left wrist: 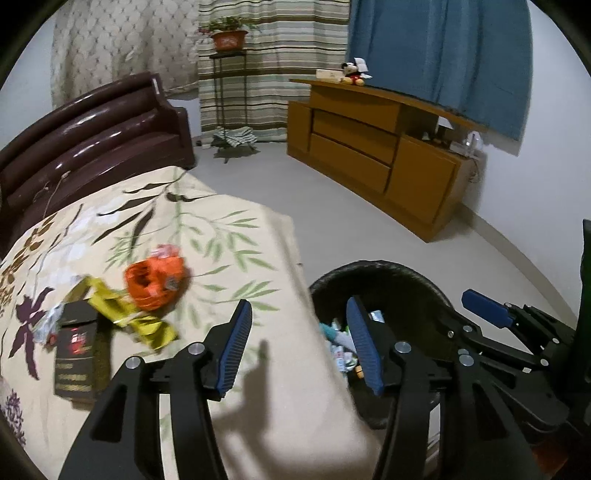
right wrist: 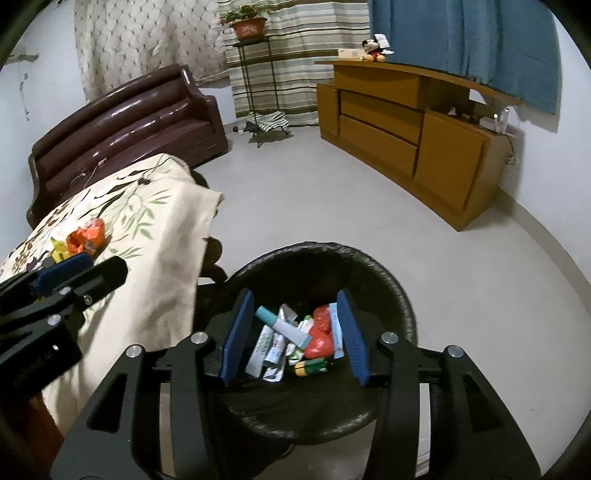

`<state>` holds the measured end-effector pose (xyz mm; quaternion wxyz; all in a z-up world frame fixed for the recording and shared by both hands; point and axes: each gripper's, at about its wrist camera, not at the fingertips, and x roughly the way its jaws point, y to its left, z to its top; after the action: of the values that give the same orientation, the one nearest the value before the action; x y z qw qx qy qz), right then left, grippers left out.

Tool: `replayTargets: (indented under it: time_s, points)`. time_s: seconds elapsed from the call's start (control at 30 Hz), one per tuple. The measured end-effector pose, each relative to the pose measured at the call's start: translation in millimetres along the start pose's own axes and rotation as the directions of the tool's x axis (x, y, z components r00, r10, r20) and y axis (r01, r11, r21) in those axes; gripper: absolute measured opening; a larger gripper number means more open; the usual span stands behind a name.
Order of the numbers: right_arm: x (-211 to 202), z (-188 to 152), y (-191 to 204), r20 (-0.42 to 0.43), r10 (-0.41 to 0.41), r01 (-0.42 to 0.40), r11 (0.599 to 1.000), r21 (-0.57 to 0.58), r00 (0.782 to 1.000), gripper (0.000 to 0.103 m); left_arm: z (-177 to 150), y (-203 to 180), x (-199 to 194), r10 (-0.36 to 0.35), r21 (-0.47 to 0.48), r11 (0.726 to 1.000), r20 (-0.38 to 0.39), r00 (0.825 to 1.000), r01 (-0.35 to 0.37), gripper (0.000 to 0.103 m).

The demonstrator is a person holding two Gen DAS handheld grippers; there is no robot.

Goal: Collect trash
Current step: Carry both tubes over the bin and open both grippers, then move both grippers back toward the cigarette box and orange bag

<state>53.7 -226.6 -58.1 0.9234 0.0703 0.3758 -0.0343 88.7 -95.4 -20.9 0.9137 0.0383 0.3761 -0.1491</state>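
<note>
Left gripper hangs over the edge of the bed, its blue-padded jaws spread wide with nothing between them — one finger over the floral bedspread, the other over the rim of the black trash bin. On the bedspread to its left lies the trash not yet collected: a crumpled orange wrapper, a yellow-green wrapper touching it, a dark box lying flat just beside that, and a small crinkled clear wrapper at the box's far edge. All of it is blurred, so the printing is unreadable.

Right gripper is poised directly above the bin's mouth, jaws also parted and empty. Between its fingers, down in the bin — a heap of trash: a light blue tube, several white sachets, red wrappers and a small green and yellow item near the front. The bin stands on the pale floor, tight against the bed's hanging cover.

Further back, a dark brown sofa sits behind the bed, a potted plant tops a thin metal stand, and a wooden cabinet carries a Mickey Mouse toy.
</note>
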Motion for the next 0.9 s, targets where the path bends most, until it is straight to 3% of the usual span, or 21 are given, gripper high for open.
replayTargets:
  time_s: [0.33, 0.63, 0.9]
  points:
    - [-4.0, -2.2, 40.8, -0.017, 0.070, -0.070, 0.997, -0.045, 0.997, 0.046, -9.0, 55.8, -20.5, 0.109, -0.080, 0.991, -0.002, 0.994, -0.109, 0.058]
    - [-5.4, 4.1, 79.5, -0.021, 0.128, -0.130, 0.986, -0.101, 0.992, 0.047, -25.1, 109.3, -34.4, 0.206, -0.155, 0.966, -0.024, 0.978, -0.207, 0.059]
    - [-1.0, 9.2, 105.3, -0.042, 0.165, -0.169, 0.976, -0.141, 0.985, 0.047, -33.4, 134.1, -28.1, 0.237, -0.175, 0.954, -0.065, 0.969, -0.245, 0.064]
